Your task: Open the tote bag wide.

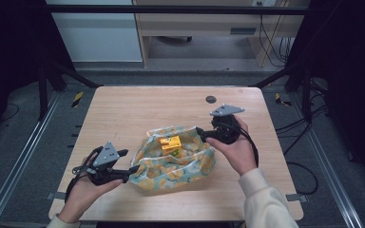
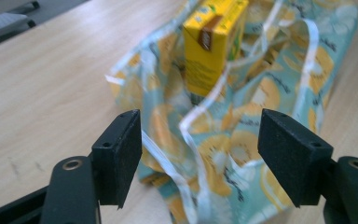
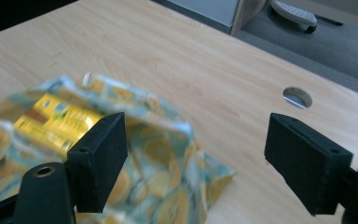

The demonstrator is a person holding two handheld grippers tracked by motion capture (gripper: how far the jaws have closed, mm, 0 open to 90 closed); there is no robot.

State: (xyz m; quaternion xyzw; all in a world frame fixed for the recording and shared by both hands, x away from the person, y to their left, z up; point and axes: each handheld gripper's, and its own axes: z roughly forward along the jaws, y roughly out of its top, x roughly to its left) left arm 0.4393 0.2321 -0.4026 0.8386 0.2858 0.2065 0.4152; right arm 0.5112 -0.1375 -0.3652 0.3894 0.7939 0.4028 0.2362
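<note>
On the wooden tabletop (image 1: 123,114), the left gripper (image 1: 134,169) sits at the near-left edge of a lemon-print bag (image 1: 190,166), jaws spread with nothing between them. A yellow carton (image 1: 170,145) stands inside the bag. The right gripper (image 1: 198,130) hovers at the bag's far-right rim, jaws also spread.

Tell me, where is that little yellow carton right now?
The yellow carton stands inside the open lemon-print bag near the middle of the table, between the left gripper and the right gripper.
</note>
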